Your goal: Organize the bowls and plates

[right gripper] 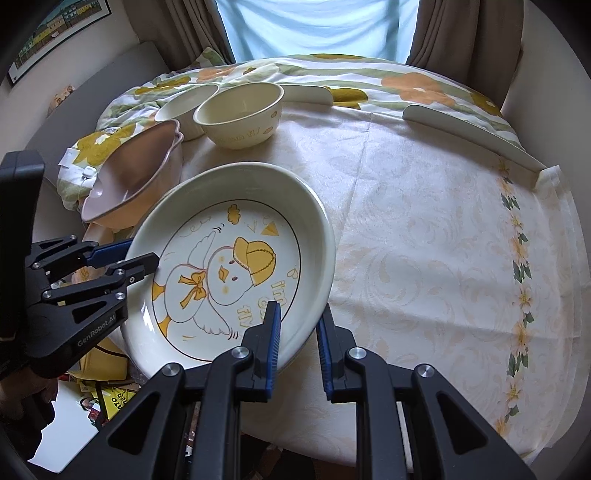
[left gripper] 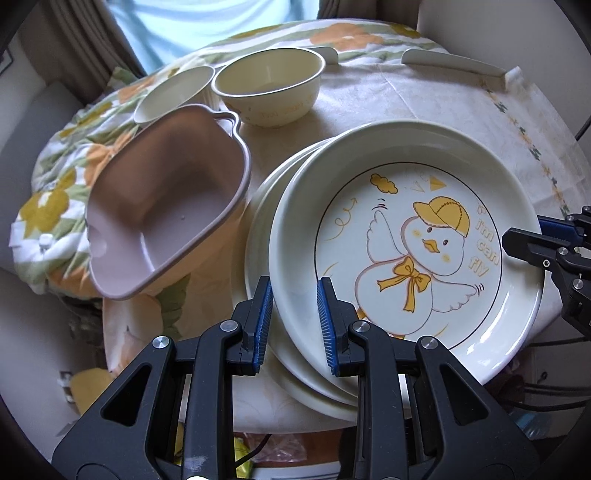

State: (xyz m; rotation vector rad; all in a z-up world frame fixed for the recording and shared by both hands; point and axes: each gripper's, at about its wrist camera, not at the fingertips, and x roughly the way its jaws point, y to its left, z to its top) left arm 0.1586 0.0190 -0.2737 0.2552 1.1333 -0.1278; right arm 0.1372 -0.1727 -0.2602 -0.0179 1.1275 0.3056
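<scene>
The duck plate [left gripper: 406, 240] is clamped at opposite rims: left tongs [left gripper: 293, 317] and right tongs [right gripper: 297, 338] both closed on it, tilted above 2 stacked plates [left gripper: 266, 206] directly beneath.

Soft daylight comes from the window [right gripper: 314, 26] at the far side, behind pale sheer fabric that is washed out to a flat blue-white with no detail. The room is moderately bright, with dim brown curtains [right gripper: 192, 33] beside it. Shadows on the tablecloth [right gripper: 424, 221] are faint and soft-edged. The duck plate [left gripper: 406, 240] shows a mild sheen along its glazed rim, and small bright glints sit on the metal screws nearest each lens. Both views are fisheye: straight edges bow, and the corners fall off into black. The centre is sharp; the pink dish [left gripper: 166, 206] is slightly soft, and the outer edges smear.
</scene>
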